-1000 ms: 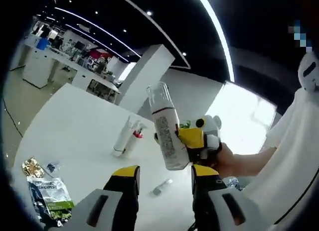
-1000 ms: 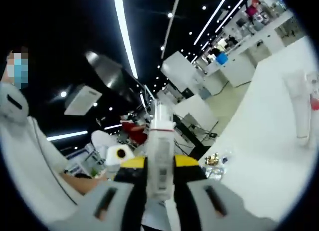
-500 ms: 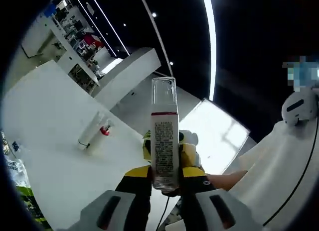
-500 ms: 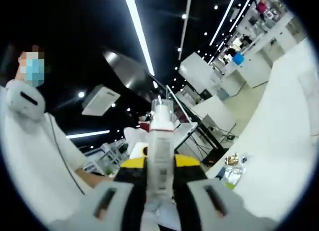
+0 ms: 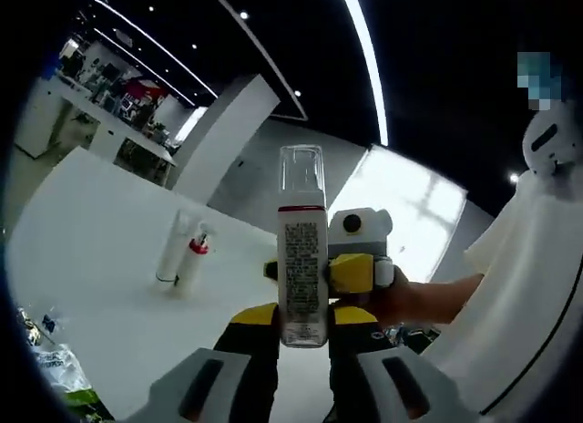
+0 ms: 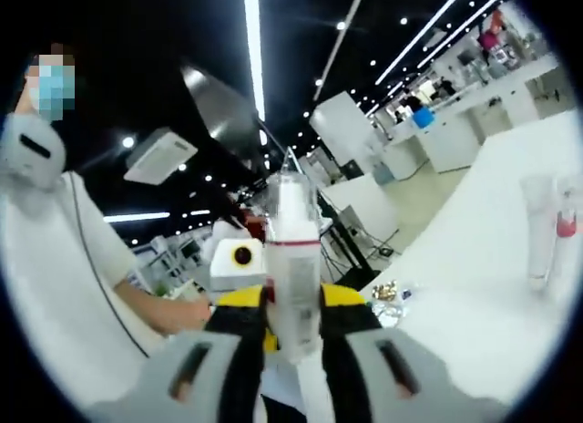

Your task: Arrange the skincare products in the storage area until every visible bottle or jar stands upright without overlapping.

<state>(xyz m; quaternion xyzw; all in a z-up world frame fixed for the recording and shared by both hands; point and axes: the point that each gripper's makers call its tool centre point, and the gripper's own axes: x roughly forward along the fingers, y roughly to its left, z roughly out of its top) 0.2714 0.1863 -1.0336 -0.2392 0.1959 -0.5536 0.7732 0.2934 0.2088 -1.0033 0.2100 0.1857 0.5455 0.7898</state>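
White pump bottle [image 5: 301, 259] stands upright in the air above the worktop [image 5: 109, 250], and we grip it from both sides: left claw [image 5: 301, 318] and right claw [image 6: 291, 304] both clamp it. Two tubes [image 5: 182, 257] stand at ten o'clock.

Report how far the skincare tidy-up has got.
Done: a white tube and a red-capped bottle stand upright side by side on the white table. In hand: both the left gripper and the right gripper clamp the clear-capped pump bottle in the air. Left: stand it on the table apart from those two.
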